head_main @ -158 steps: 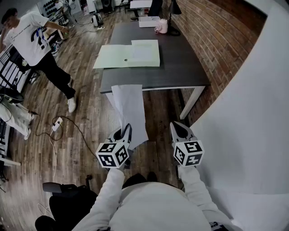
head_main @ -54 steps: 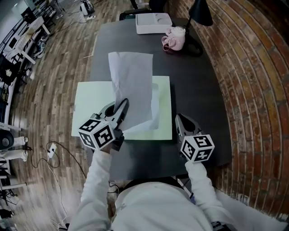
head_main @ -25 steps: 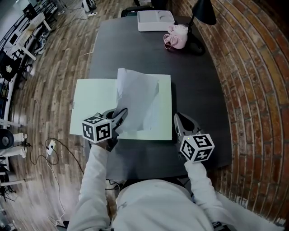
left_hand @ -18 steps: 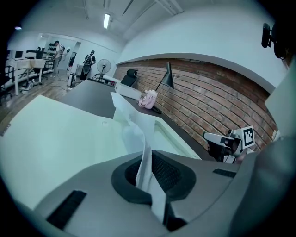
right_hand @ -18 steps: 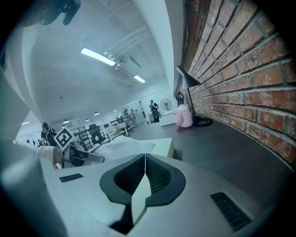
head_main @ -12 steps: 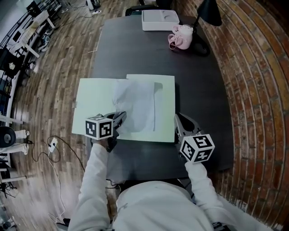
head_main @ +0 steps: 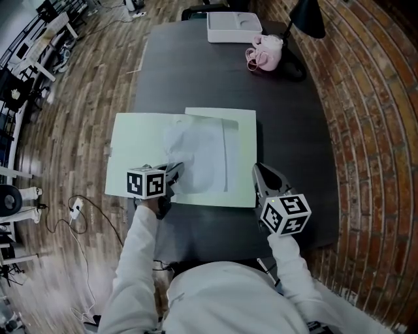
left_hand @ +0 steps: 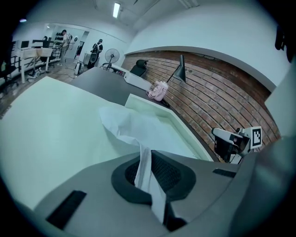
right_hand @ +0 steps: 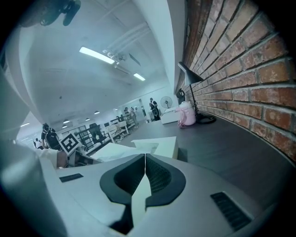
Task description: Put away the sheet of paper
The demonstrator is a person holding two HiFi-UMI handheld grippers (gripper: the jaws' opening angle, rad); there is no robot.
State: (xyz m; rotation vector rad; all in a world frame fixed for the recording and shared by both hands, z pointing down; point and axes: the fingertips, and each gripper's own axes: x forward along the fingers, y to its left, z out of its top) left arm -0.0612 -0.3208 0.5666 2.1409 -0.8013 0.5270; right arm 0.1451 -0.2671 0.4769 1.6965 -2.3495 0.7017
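Note:
A white sheet of paper [head_main: 199,153] lies crumpled in the shallow tray half of an open pale green folder box [head_main: 137,140] on the dark table [head_main: 196,78]. My left gripper [head_main: 175,172] is shut on the sheet's near corner, low over the folder's front edge. In the left gripper view the paper [left_hand: 134,127] runs up from between the closed jaws of the left gripper [left_hand: 145,155] onto the green folder [left_hand: 55,120]. My right gripper [head_main: 259,175] hovers at the folder's near right corner, shut and empty, its jaws meeting in the right gripper view [right_hand: 144,159].
A white tray [head_main: 234,26], a pink bundle [head_main: 268,51] and a black desk lamp [head_main: 307,19] stand at the table's far end. A brick wall [head_main: 372,130] runs along the right. Wooden floor with a cable [head_main: 75,209] lies to the left.
The left gripper carried the sheet to the table and sank toward the folder. The sheet, standing up a second ago, now lies flat in the tray half. The right gripper stayed put.

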